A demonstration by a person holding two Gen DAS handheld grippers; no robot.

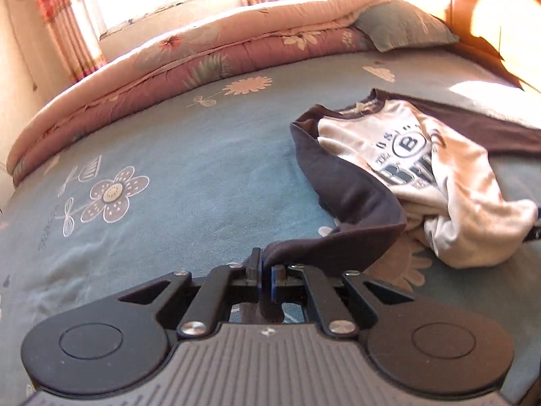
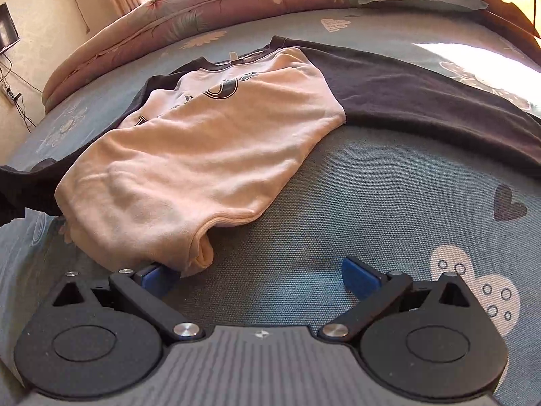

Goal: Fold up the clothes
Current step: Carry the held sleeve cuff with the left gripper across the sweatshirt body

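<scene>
Covering nearly everything in both views, the bed [image 1: 189,169] wears a blue-grey sheet printed with flowers and hearts. Along its far edge, under the window, lies a folded quilt [image 1: 209,50], pink and cream with a floral print, and a blue-grey pillow [image 1: 402,25] sits at the far right corner against an orange wooden headboard [image 1: 490,6].

On the sheet, toward the bed's right side in the left wrist view, lies the sweatshirt [image 1: 439,172]: cream body with dark printed lettering, dark collar and dark sleeves. Its body is rumpled and partly bunched, with the hem end nearest the cameras. One dark sleeve [image 2: 422,94] stretches flat across the sheet toward the bed's right edge. The other dark sleeve [image 1: 348,196] curves from the shoulder down toward the near edge.

The left gripper [image 1: 266,270] has its jaws pressed together, pinching the cuff end of that near sleeve, which is lifted slightly off the sheet.

The right gripper [image 2: 260,277] sits low over the sheet with its jaws spread wide; its left blue pad [image 2: 159,279] touches the cream hem of the sweatshirt, while the other pad [image 2: 358,275] is over bare sheet.
</scene>
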